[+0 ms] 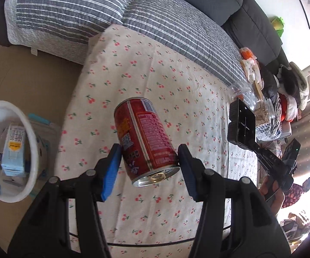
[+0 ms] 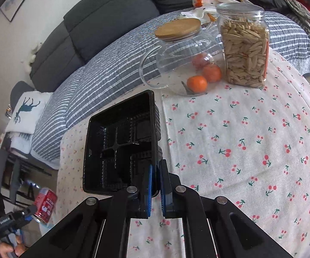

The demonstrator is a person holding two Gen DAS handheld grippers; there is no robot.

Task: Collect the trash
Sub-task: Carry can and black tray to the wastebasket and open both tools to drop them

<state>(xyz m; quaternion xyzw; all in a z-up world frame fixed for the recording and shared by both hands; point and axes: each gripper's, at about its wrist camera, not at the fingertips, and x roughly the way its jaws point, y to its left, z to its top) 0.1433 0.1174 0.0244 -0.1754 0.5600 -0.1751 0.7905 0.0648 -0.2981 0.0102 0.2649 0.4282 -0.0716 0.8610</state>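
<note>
Gripping a red can (image 1: pixel 145 139) between blue-padded fingers (image 1: pixel 110 172), the left gripper (image 1: pixel 148 169) holds it tilted, pull-tab end toward the camera, above a surface (image 1: pixel 176 99) draped in cherry-print cloth. Both pads press the can's sides. At lower left, a white bin (image 1: pixel 31 150) on the floor contains a light blue carton (image 1: pixel 13 150). Beyond the cloth runs a grey striped sofa cover (image 1: pixel 176 28); the right gripper (image 1: pixel 262 150) appears at right, carrying a black tray (image 1: pixel 242 126).

From the right wrist, nearly closed fingers (image 2: pixel 148 185) pinch the tray's (image 2: pixel 120 142) wall, the tray raised on edge over the surface (image 2: pixel 251 139). Behind stand a glass pitcher (image 2: pixel 176 60) with a wooden lid, oranges (image 2: pixel 196 83) and a jar of seeds (image 2: pixel 244 49). The can (image 2: pixel 45 205) shows at lower left.
</note>
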